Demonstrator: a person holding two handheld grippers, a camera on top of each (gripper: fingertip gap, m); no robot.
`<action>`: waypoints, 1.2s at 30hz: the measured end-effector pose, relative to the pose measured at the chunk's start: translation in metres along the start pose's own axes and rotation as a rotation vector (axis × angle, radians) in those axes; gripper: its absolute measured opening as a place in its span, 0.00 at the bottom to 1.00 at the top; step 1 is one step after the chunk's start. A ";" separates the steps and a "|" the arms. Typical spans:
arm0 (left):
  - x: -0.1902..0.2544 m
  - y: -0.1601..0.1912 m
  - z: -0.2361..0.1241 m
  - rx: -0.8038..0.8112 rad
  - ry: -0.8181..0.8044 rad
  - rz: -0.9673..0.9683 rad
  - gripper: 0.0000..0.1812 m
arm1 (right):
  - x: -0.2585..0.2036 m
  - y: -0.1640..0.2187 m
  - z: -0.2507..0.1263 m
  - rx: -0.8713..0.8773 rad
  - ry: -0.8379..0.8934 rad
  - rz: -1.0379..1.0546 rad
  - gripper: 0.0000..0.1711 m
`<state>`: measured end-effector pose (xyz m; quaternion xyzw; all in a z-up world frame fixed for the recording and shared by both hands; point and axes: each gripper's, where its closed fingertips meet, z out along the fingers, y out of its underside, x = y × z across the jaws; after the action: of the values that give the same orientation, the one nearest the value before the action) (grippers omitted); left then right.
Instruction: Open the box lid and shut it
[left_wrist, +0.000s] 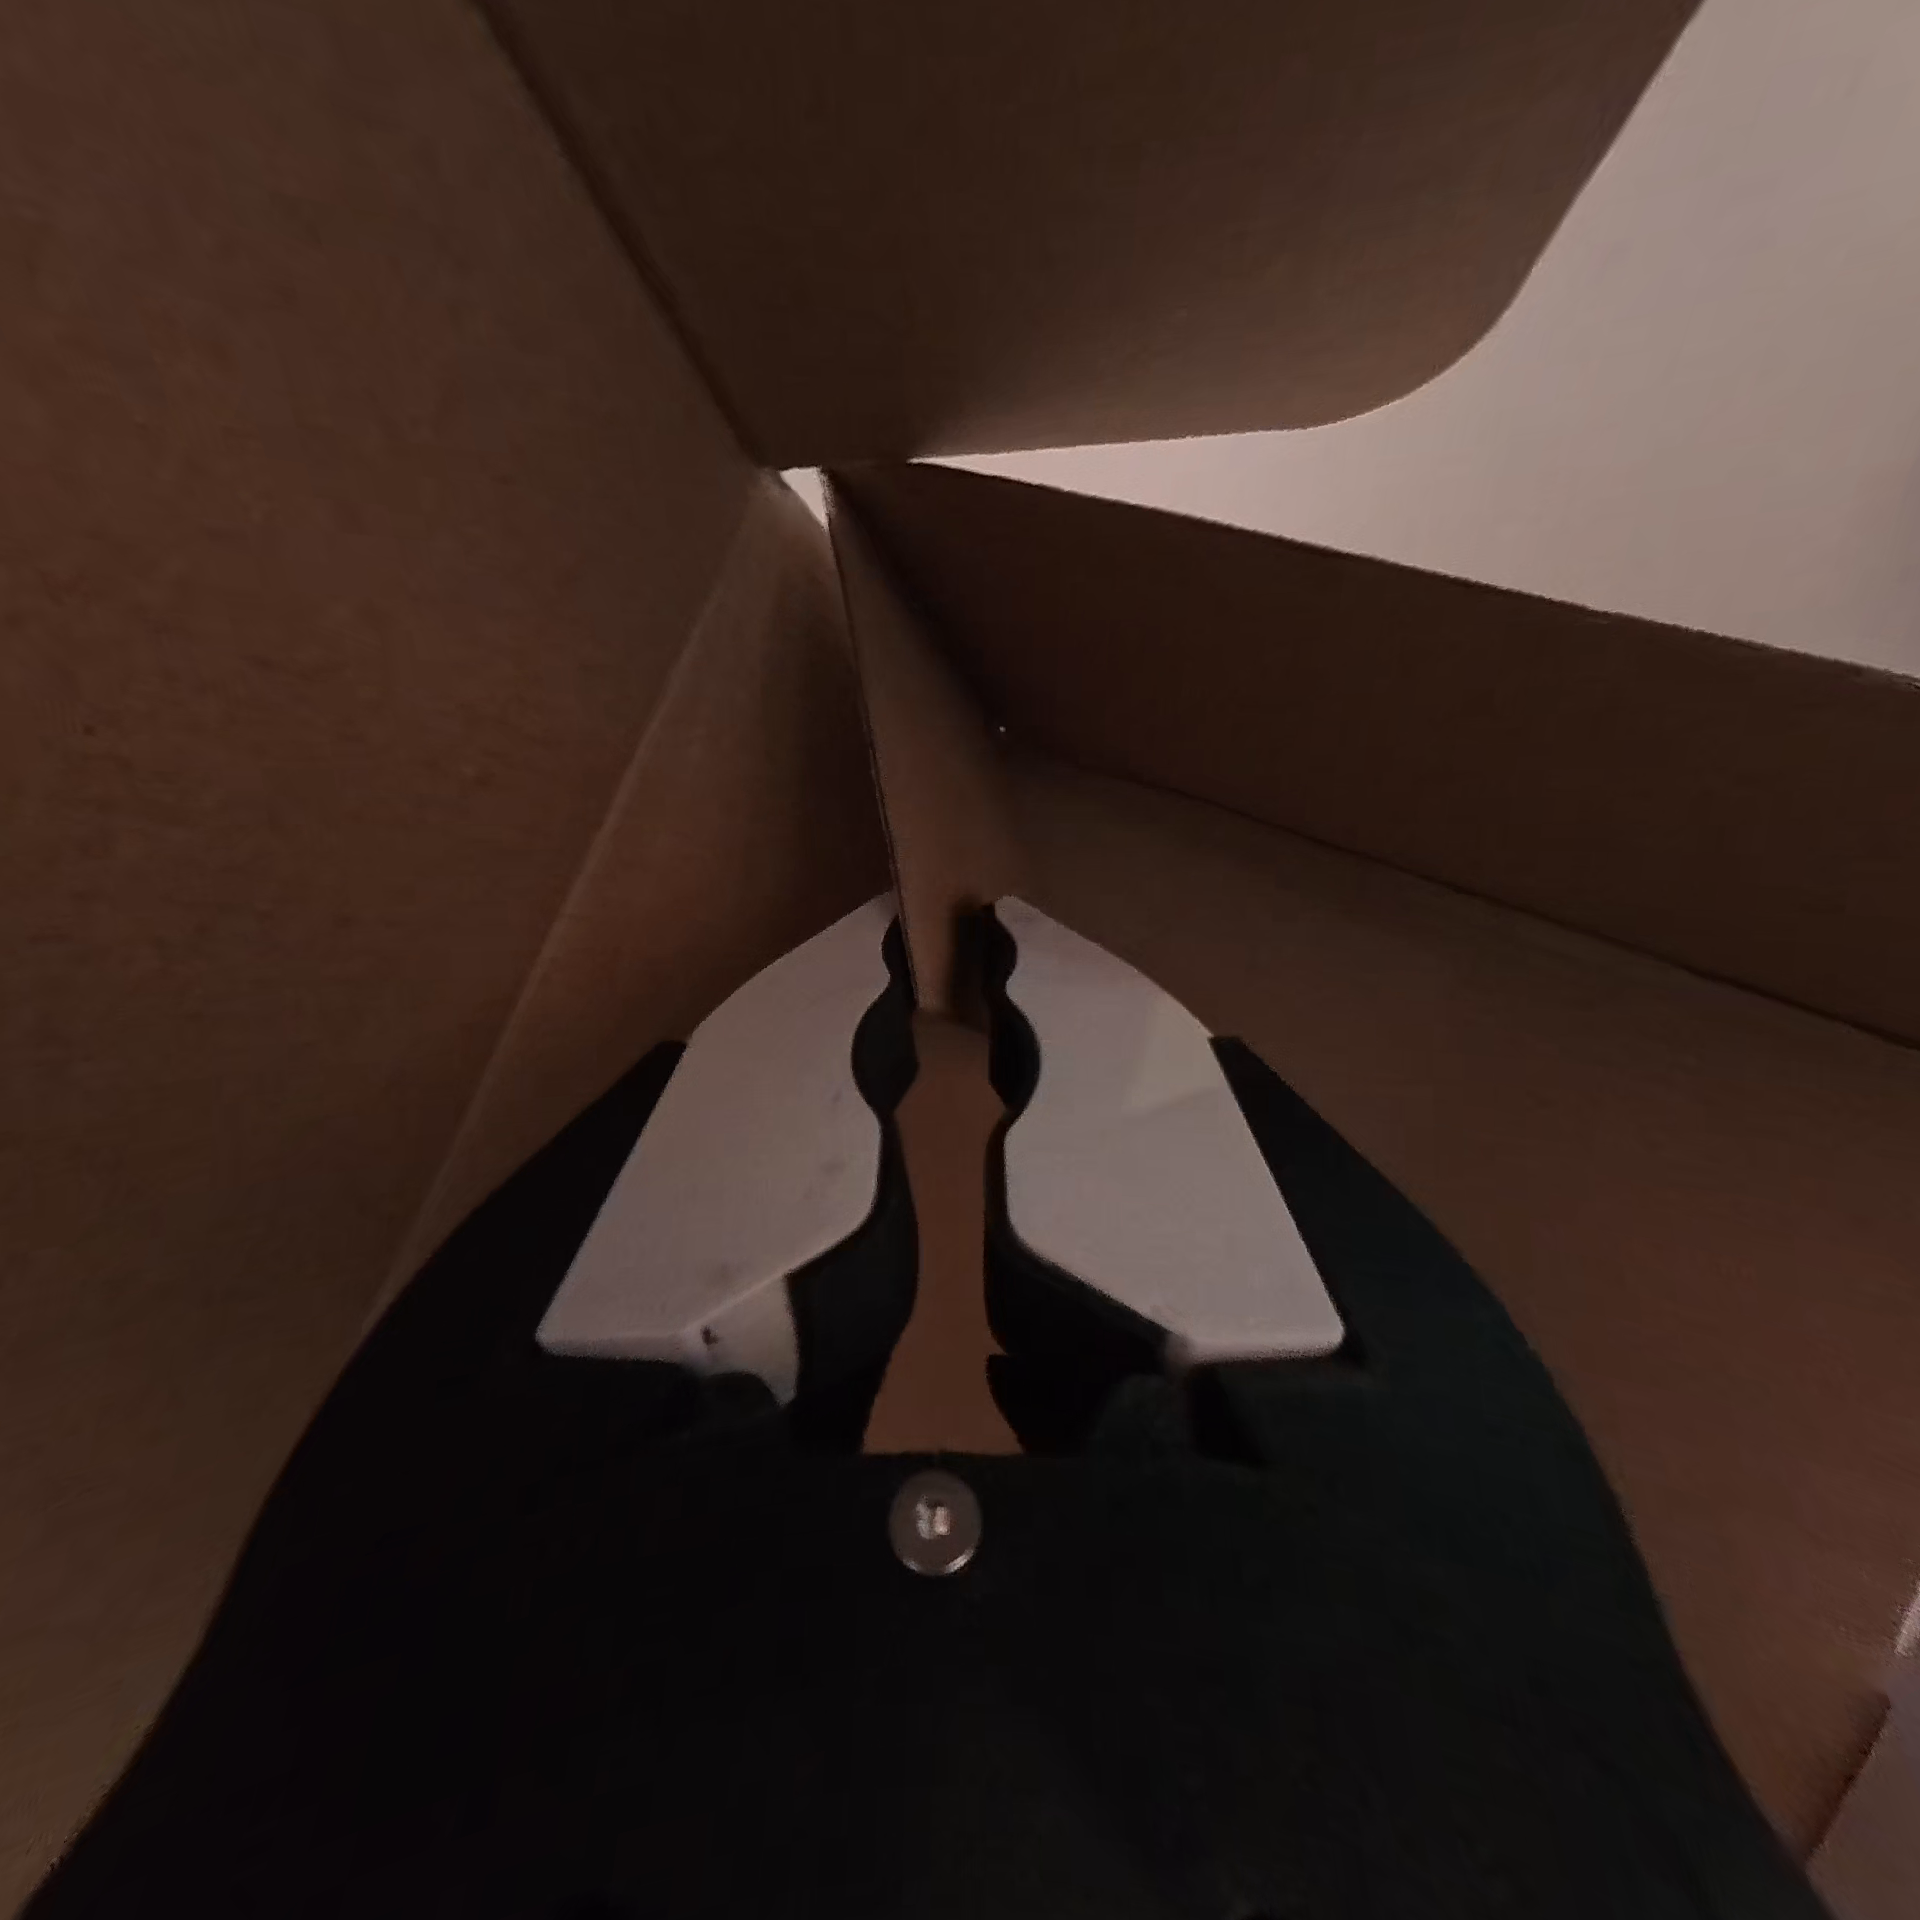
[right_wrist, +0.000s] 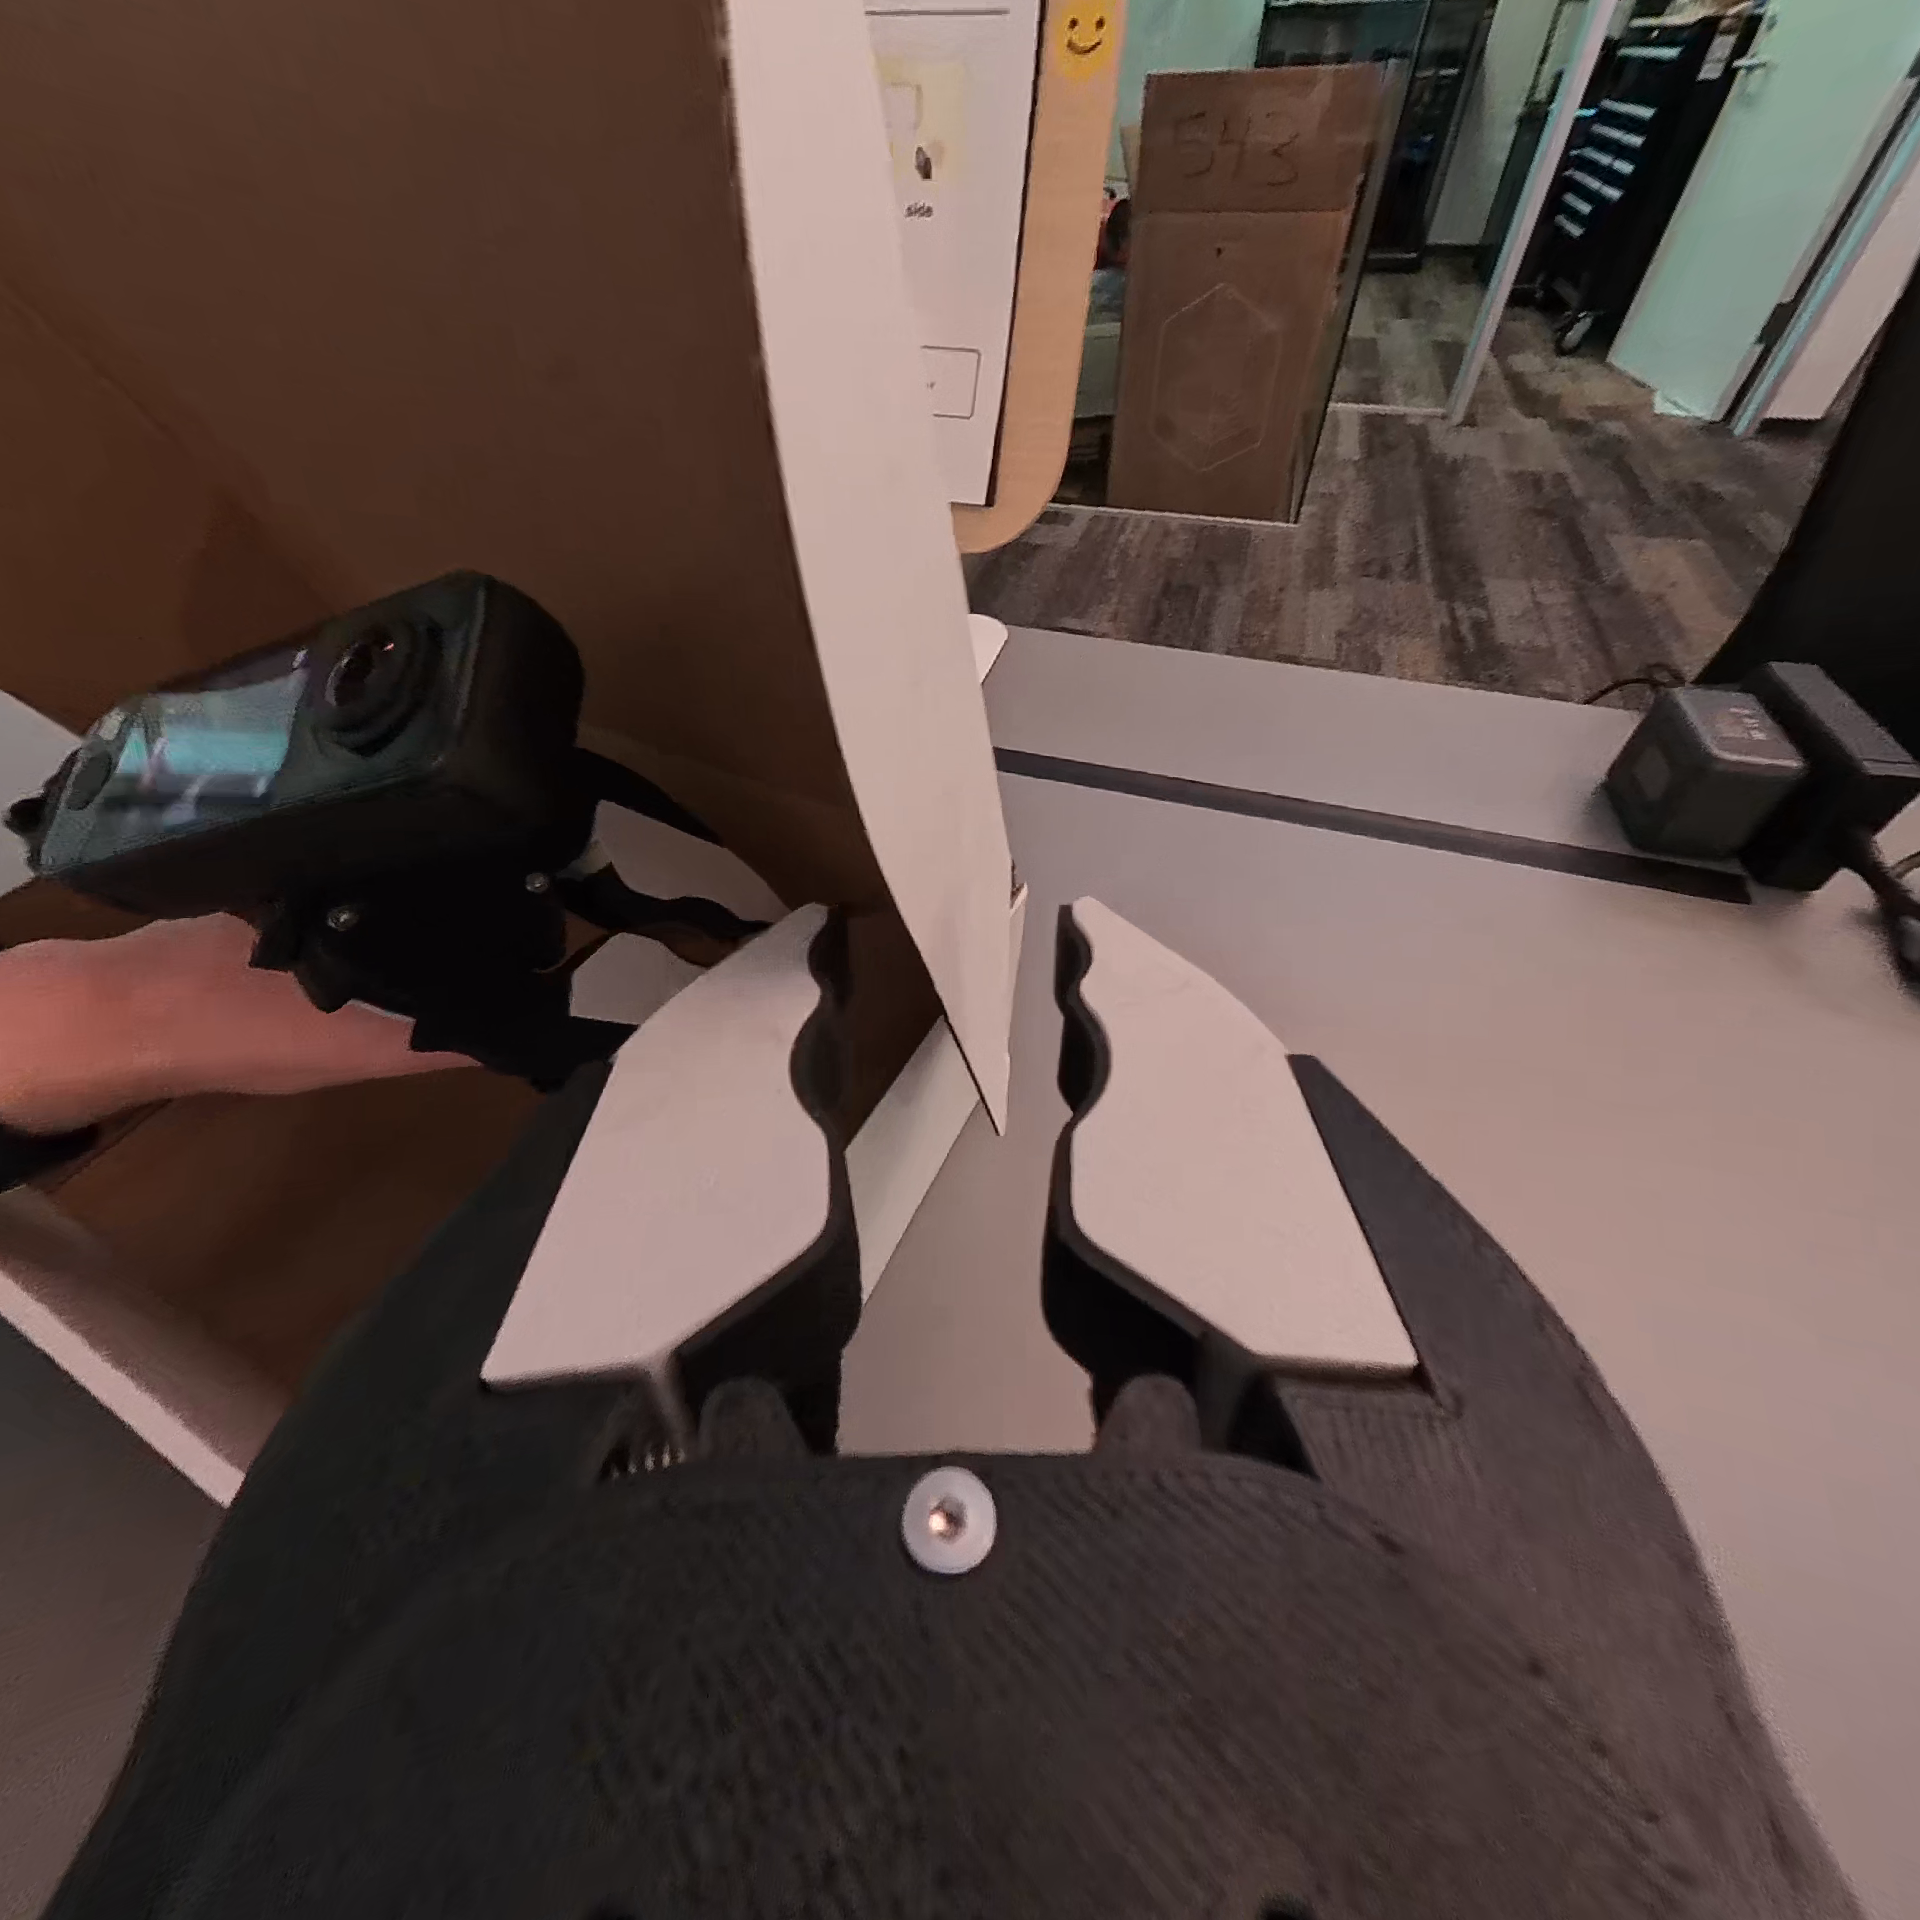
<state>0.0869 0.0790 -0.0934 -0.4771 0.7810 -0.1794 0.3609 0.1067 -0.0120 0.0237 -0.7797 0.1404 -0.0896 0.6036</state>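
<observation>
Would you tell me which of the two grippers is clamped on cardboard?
The left gripper: its jaws pinch a cardboard flap. The right gripper is open around the lid's edge.

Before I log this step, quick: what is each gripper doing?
Left gripper: shut on the brown cardboard flap.
Right gripper: open, holding nothing; the white-faced cardboard lid panel stands between its fingers.

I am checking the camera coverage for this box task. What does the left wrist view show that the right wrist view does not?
Only the left wrist view shows the box's dim brown inside, and the left gripper shut on a thin cardboard flap.

Only the right wrist view shows the open right gripper astride the white side flap, the left gripper's camera, a hand, the grey table and a black charger.

Both show the cardboard box.
</observation>
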 end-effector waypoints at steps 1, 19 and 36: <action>-0.002 0.001 0.000 -0.006 -0.010 -0.006 0.05 | -0.002 0.001 0.002 -0.009 -0.008 0.001 0.21; -0.029 0.014 0.003 -0.082 -0.093 -0.167 0.04 | -0.001 -0.006 0.021 -0.314 0.021 0.247 0.03; -0.035 0.018 0.007 -0.085 -0.096 -0.206 0.04 | -0.034 0.000 0.035 -0.365 0.111 0.370 0.07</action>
<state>0.0909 0.1190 -0.0951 -0.5779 0.7165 -0.1592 0.3568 0.0851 0.0312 0.0161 -0.8306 0.3271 0.0064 0.4506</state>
